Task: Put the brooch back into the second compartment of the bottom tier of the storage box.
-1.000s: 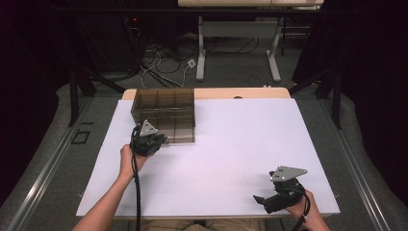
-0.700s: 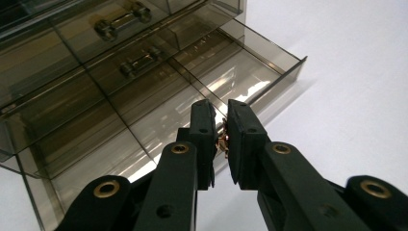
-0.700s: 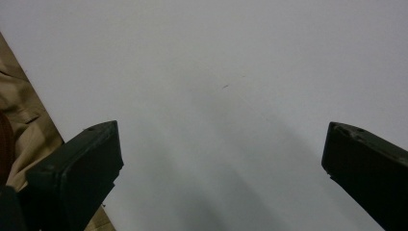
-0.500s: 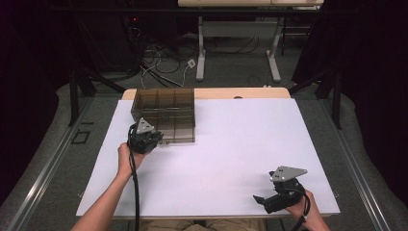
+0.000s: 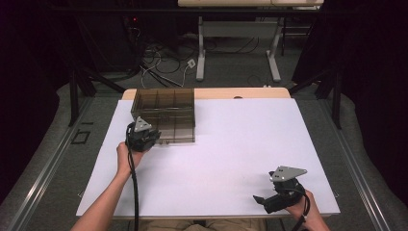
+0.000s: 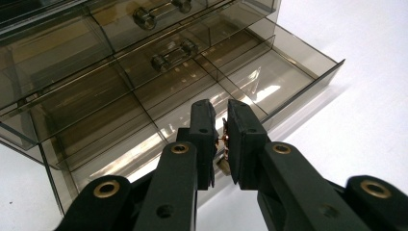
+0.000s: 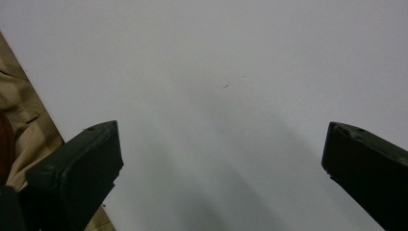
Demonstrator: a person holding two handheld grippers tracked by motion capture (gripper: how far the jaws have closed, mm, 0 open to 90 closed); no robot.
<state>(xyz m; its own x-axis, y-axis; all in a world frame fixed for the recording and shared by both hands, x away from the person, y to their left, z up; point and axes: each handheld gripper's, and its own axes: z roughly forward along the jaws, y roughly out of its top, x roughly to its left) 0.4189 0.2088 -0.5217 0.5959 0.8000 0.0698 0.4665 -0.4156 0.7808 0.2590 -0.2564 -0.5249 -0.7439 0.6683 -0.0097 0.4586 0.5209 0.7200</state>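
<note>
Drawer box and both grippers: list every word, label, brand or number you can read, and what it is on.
No readable text anywhere.
Drawer box: smoky clear plastic, no label or print.
Left gripper: plain black jaws, no marking; the small thing pinched between them is too small to read.
Right gripper: no marking.
Table: plain white.

Our left tongs [image 5: 153, 135], pinching a small coppery object [image 6: 223, 140], have drifted a little left and toward us along the front of the smoky plastic organizer [image 5: 166, 115], from beside its near left corner to just off it, with the left hand [image 5: 126, 156] following.
</note>
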